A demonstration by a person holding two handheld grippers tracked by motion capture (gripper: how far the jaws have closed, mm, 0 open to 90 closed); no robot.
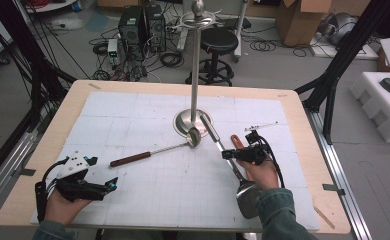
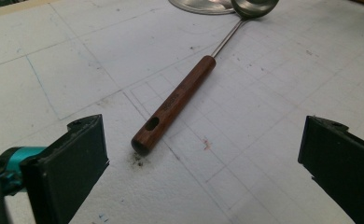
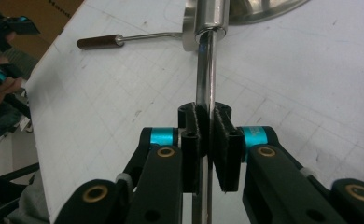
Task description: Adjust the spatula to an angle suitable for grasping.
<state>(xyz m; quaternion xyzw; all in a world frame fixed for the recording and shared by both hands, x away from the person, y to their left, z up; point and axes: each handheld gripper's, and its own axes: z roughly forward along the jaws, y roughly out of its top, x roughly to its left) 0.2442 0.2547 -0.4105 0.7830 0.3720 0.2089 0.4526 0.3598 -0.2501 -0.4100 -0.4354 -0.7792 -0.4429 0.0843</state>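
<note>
Steel spatula clamped, ladle lying free

Steel spatula lies right of centre on the tabletop, handle near the stand base. Its blade hides under the person's sleeve. Right hand-held gripper clenches the shaft. Left hand-held gripper gapes, level, near the wooden-handled ladle; open mat surrounds it.

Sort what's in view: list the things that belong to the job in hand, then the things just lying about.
In the job:
- spatula, steel handle clamped by the right gripper
- ladle, lying before the open left gripper
- probably the utensil stand

Lying about:
- red-handled tool by the right hand
- stool
- cardboard box
- computer towers
</note>
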